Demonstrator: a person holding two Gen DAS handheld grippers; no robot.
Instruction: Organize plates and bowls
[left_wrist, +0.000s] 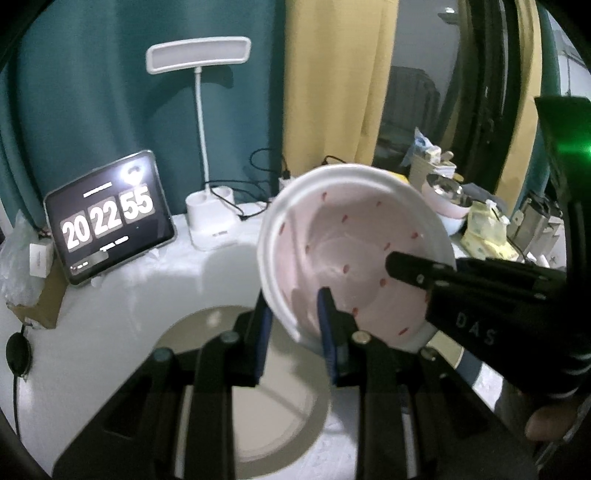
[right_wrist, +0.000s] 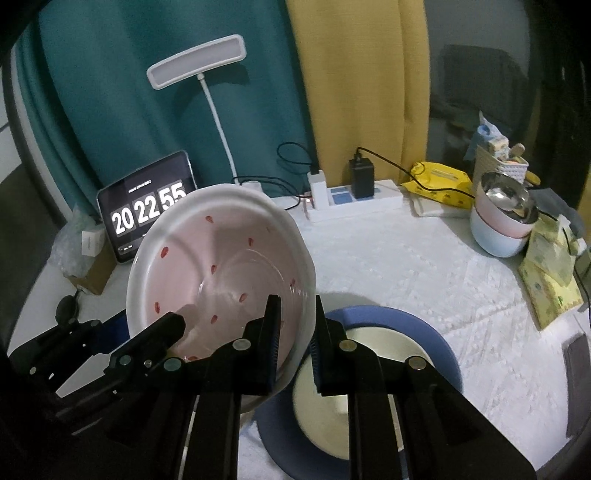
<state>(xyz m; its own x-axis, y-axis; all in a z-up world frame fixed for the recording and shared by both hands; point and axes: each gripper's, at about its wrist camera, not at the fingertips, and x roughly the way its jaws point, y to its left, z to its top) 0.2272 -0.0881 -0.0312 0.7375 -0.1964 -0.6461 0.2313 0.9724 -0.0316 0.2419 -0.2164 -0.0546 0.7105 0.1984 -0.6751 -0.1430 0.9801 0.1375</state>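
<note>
1. Left gripper (left_wrist: 295, 325): jaws narrow, clamped on the rim of the pink bowl (left_wrist: 354, 254) at the bowl's 7 o'clock edge in the left wrist view.
2. Right gripper (right_wrist: 295, 343): jaws narrow, clamped on the same bowl's rim at its 5 o'clock edge in the right wrist view; 1 finger sits inside the bowl, 1 outside.
3. The bowl, pink inside with red specks and a white rim, is held off the table (right_wrist: 406, 266) by both grippers, tilted with its opening toward the cameras.
4. Directly below the right gripper, a blue plate (right_wrist: 436, 339) lies on the table with a cream plate (right_wrist: 384, 343) stacked on it.
5. Below the left gripper lies a grey-rimmed plate (left_wrist: 192, 332).
6. At 2 o'clock in the right wrist view, stacked bowls (right_wrist: 498, 229) stand near the table edge, a steel one on top.
7. At 12 o'clock, a power strip (right_wrist: 354, 203) lies by the curtain.
8. At 10 o'clock, a tablet clock (right_wrist: 147, 206) and a white desk lamp (right_wrist: 195, 61) stand at the back.
</note>
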